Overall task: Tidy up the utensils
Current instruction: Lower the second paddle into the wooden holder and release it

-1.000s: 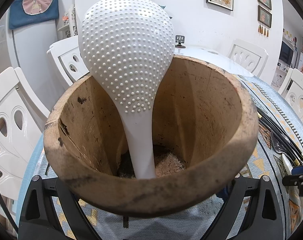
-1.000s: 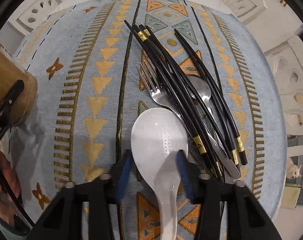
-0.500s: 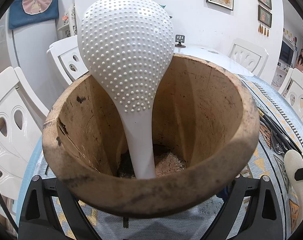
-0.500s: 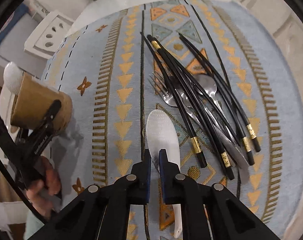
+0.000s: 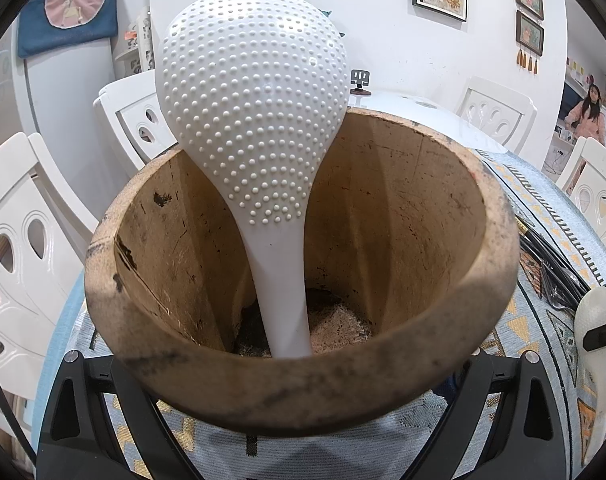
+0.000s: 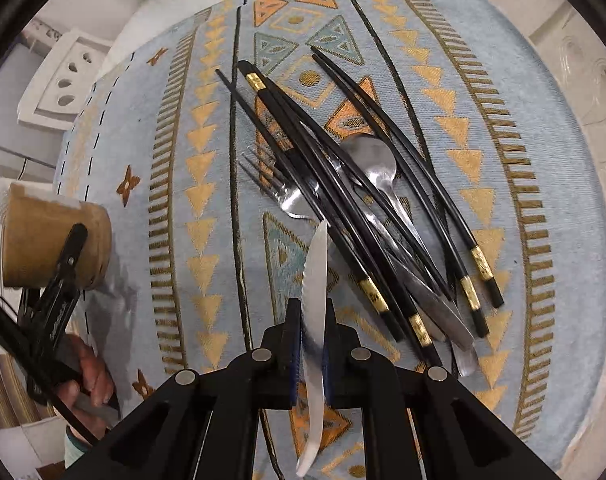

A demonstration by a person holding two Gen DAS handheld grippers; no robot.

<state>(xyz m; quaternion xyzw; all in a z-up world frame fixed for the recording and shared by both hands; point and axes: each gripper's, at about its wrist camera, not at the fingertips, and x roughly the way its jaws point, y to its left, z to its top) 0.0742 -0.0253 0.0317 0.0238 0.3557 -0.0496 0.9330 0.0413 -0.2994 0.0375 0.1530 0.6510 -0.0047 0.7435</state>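
Note:
My left gripper (image 5: 301, 356) is shut on a wooden utensil holder (image 5: 403, 220), fingers on either side of its base. A white dimpled rice paddle (image 5: 255, 112) stands handle-down inside it. My right gripper (image 6: 311, 312) is shut on a second white paddle (image 6: 317, 264), seen edge-on and raised a little above the cloth. That paddle (image 5: 595, 312) also shows at the right edge of the left wrist view. Black chopsticks (image 6: 343, 200), a fork (image 6: 287, 196) and a metal spoon (image 6: 373, 160) lie in a pile just beyond it. The holder (image 6: 35, 236) sits far left in the right wrist view.
A blue patterned tablecloth (image 6: 143, 140) covers the round table. White chairs (image 5: 19, 240) ring it. A hand (image 6: 87, 376) grips the left tool. A person (image 5: 587, 116) stands in the far room at right.
The right gripper shut on the white paddle, then lifted and rolled, so the paddle now shows edge-on. The left gripper and holder have not moved.

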